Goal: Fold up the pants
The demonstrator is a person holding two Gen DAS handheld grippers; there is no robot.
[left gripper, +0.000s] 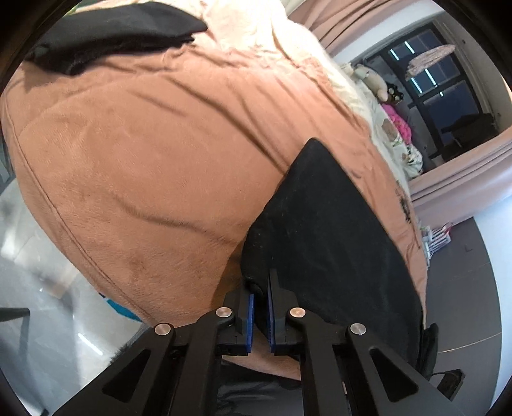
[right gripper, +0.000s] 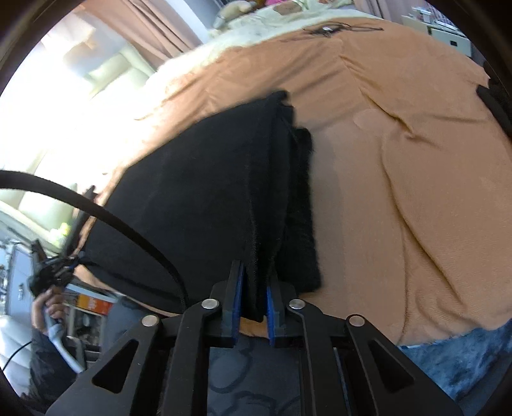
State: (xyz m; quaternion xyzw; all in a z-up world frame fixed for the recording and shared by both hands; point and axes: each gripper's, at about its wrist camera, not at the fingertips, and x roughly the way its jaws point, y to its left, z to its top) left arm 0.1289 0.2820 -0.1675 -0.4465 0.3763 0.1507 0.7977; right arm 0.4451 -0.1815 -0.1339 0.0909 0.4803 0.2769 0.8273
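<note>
The black pants (left gripper: 320,224) lie folded on a brown blanket (left gripper: 144,144) spread over a bed. In the left wrist view my left gripper (left gripper: 260,284) is shut on the near corner of the pants, its blue pads almost touching with the cloth pinched between them. In the right wrist view the pants (right gripper: 192,198) show several stacked layers along their right edge. My right gripper (right gripper: 255,275) is shut on that thick layered edge near the blanket's (right gripper: 400,160) front border.
A second black garment (left gripper: 112,35) lies at the bed's far left. Cream bedding (left gripper: 256,25) and stuffed toys (left gripper: 371,76) sit toward the window (left gripper: 448,80). A hand (right gripper: 48,307) on a gripper handle and a black cable (right gripper: 112,214) show at left.
</note>
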